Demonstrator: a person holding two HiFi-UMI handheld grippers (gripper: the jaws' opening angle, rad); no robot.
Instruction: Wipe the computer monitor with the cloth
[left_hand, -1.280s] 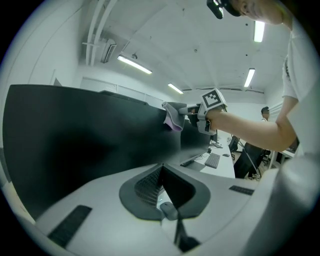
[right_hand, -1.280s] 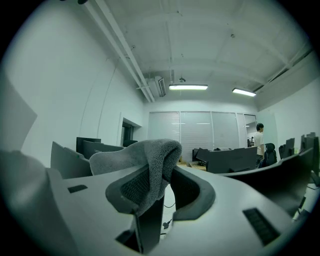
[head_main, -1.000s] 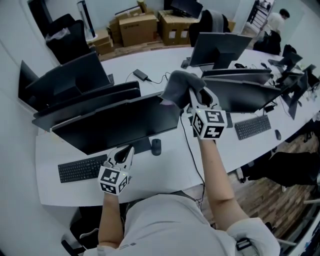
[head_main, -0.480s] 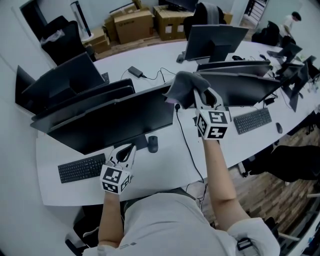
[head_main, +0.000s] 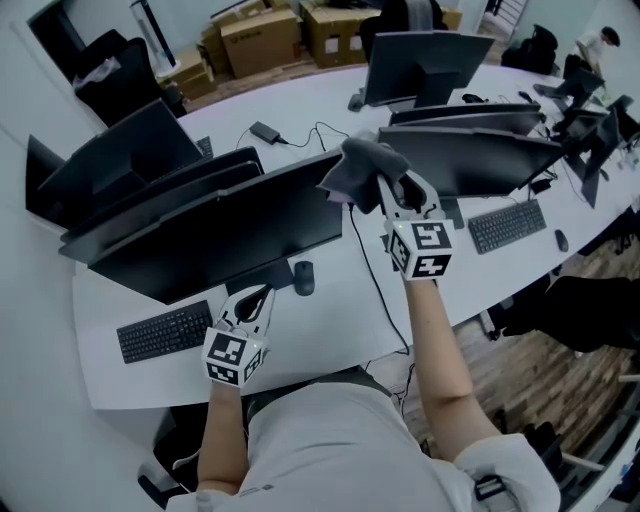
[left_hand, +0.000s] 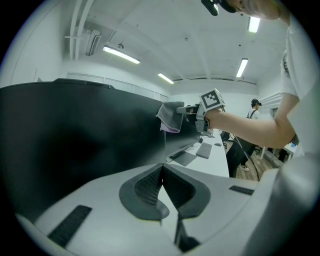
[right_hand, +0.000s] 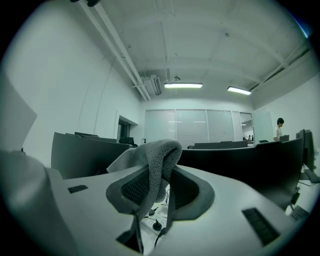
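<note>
At the far left of the white surface a black keyboard is laid. Just to its right the left gripper is held low over the surface, near the front of the computer monitor. In the left gripper view its jaws are seen pressed together at the tips, with nothing between them. The monitor's dark screen is tilted back and fills the space behind that gripper. A black mouse is placed just beside the monitor's foot.

Further right, the cloth, grey and bunched, is found at the upper right corner of the monitor. It is carried there by the right gripper. Whether the cloth is touching the screen cannot be told. In the right gripper view the jaws are shown clamped on the cloth, which is draped over the top and pinched between the two pads.

Right of that gripper a second keyboard is set on the surface, in front of further monitors.
</note>
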